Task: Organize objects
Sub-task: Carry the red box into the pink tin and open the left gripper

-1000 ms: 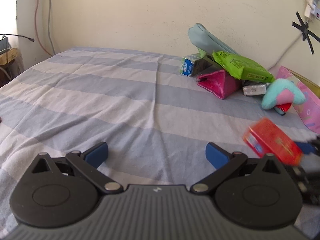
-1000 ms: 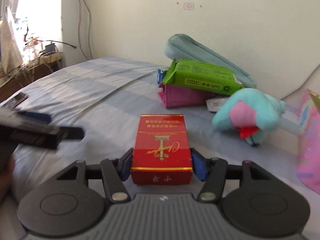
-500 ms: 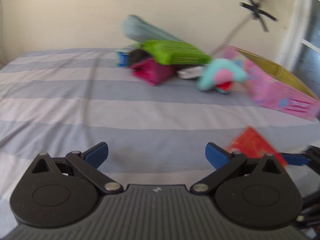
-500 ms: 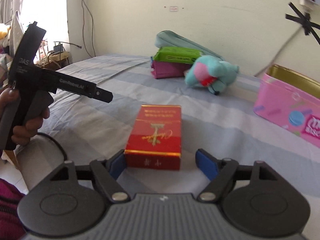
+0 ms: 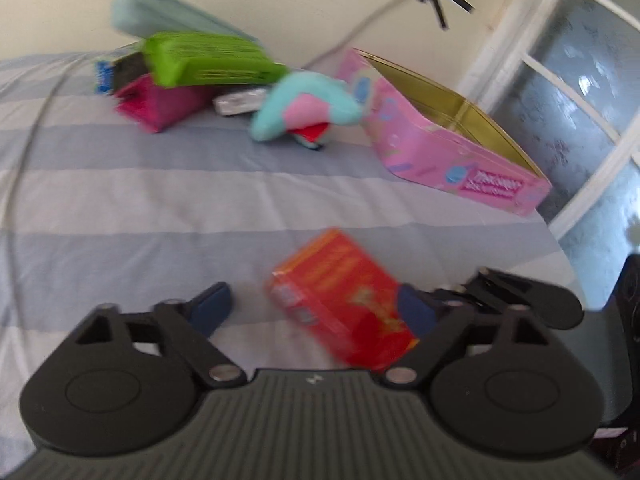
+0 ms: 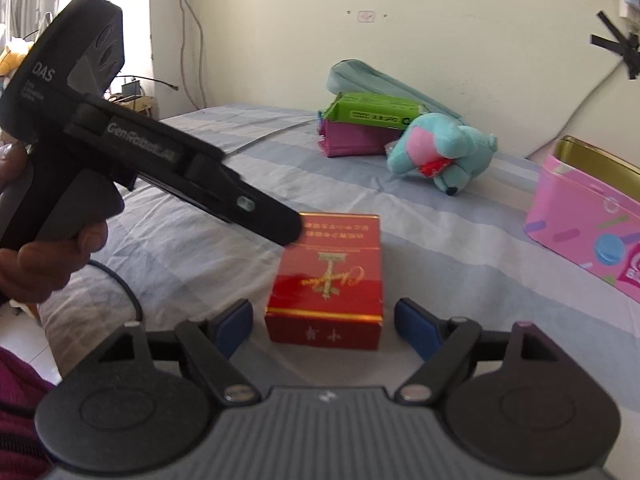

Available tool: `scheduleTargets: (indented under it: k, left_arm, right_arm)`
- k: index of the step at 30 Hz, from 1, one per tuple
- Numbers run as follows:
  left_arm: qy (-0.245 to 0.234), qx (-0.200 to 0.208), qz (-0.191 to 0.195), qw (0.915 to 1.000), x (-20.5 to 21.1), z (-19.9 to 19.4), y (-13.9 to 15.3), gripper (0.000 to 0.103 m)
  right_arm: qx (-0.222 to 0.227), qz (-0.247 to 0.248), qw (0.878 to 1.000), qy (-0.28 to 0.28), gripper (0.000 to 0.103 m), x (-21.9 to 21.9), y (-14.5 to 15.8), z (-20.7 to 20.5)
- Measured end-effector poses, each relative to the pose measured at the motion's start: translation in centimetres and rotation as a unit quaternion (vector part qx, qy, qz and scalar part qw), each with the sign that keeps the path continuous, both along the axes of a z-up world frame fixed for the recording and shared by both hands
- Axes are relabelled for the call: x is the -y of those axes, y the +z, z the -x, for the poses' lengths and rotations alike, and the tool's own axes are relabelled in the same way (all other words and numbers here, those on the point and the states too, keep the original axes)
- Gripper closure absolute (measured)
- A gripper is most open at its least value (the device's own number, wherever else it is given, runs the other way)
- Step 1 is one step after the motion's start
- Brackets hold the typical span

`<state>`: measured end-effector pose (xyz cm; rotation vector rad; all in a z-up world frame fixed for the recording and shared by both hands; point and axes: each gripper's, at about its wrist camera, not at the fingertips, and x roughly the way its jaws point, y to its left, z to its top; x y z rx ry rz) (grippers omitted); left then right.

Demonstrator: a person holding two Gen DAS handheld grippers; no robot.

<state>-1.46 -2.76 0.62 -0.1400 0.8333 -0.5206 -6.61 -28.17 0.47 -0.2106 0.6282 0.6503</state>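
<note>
A red cigarette box (image 6: 326, 284) lies flat on the striped bedsheet (image 6: 200, 248). My right gripper (image 6: 324, 322) is open, its blue pads apart on either side of the box's near end without touching it. My left gripper (image 5: 312, 312) is open too, and the same box (image 5: 340, 300) lies between its pads, nearer the right pad. In the right wrist view the left gripper's body (image 6: 160, 168) reaches in from the left, its tip over the box's far corner.
An open pink tin (image 5: 452, 140) stands at the right by the window. A teal and pink plush toy (image 5: 304, 112), a green pack (image 5: 204, 60), a magenta pouch (image 5: 160, 104) and a light blue pouch (image 5: 160, 12) are piled by the wall.
My right gripper opened and let the red box down on the bed, then opened wider. My left gripper swung right and closed in on the box.
</note>
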Motion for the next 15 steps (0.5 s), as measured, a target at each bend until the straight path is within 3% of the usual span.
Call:
scheduleTargets:
  k: [3, 5, 8, 12, 15]
  left_arm:
    - [-0.023, 0.004, -0.016, 0.9996, 2.1, -0.5, 0.6, 0.025]
    - [-0.040, 0.017, -0.010, 0.9990, 3.2, -1.1, 1.9, 0.029]
    - [-0.069, 0.049, -0.004, 0.9964, 5.8, -2.7, 4.7, 0.033]
    - [-0.113, 0.103, -0.004, 0.9882, 11.3, -5.2, 7.7, 0.033]
    - [-0.130, 0.132, -0.010, 0.9827, 15.6, -7.5, 8.3, 0.033]
  right_arm:
    - [0.016, 0.004, 1.000, 0.008, 0.043, -0.7, 0.1, 0.1]
    - [0.043, 0.014, 0.999, -0.014, 0.043, -0.5, 0.2, 0.1]
    - [0.080, -0.015, 0.995, -0.057, 0.043, 1.7, 1.5, -0.3]
    - [0.143, -0.035, 0.981, -0.123, 0.043, 5.2, 4.0, -1.6]
    - [0.178, -0.036, 0.968, -0.175, 0.043, 8.0, 5.4, -3.6]
